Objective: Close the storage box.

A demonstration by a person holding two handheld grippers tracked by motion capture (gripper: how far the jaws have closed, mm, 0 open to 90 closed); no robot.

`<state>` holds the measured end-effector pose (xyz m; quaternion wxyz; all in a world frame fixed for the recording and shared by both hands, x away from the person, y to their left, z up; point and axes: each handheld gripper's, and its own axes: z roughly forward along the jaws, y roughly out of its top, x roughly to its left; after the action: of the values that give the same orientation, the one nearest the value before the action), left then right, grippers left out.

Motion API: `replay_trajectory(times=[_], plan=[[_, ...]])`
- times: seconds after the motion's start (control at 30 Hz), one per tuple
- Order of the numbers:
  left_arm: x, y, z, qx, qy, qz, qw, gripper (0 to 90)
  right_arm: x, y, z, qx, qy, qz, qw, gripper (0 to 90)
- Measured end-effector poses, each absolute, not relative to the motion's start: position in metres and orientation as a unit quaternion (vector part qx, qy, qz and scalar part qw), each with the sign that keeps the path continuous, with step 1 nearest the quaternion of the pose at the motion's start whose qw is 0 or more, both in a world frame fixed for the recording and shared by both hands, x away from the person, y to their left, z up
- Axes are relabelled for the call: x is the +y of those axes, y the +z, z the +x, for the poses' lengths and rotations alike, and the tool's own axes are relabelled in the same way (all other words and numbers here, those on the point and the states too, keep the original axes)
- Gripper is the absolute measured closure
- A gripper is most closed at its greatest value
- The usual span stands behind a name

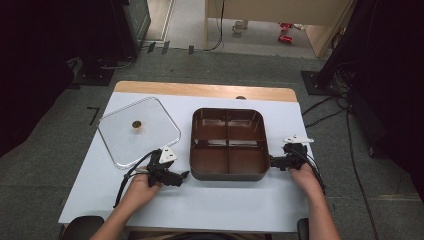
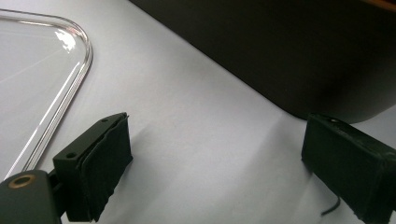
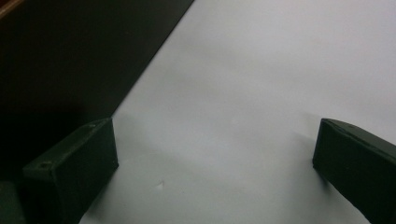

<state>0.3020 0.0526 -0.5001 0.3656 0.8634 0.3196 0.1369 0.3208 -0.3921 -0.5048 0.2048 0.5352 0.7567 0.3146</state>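
Observation:
A dark brown square tray (image 1: 229,171) with four compartments sits mid-table, and its compartments look empty. A clear lid (image 1: 120,141) with a small round knob (image 1: 135,124) lies flat to its left. My left gripper (image 1: 183,176) rests low on the table by the tray's front left corner, open, with nothing between its jaws. In the left gripper view the tray's dark wall (image 2: 289,51) rises ahead and the lid's rounded rim (image 2: 79,70) lies at left. My right gripper (image 1: 273,162) is open beside the tray's right wall (image 3: 70,60), with bare table between its jaws.
The white table (image 1: 210,200) has a wooden strip (image 1: 200,90) along its far edge. Cables (image 1: 325,107) trail on the floor at right, and dark equipment stands on both sides. A dark round object (image 1: 82,227) sits at the table's front left corner.

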Motion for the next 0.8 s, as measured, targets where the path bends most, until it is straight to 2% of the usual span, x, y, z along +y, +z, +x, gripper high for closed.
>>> replay_trajectory(times=[0.8], plan=[[0.0518, -0.4999, 0.3024, 0.322, 0.135, 0.864, 0.363, 8.1, -0.3924, -0.5047, 0.3214, 0.758, 0.315, 0.534, 0.203, 0.0]])
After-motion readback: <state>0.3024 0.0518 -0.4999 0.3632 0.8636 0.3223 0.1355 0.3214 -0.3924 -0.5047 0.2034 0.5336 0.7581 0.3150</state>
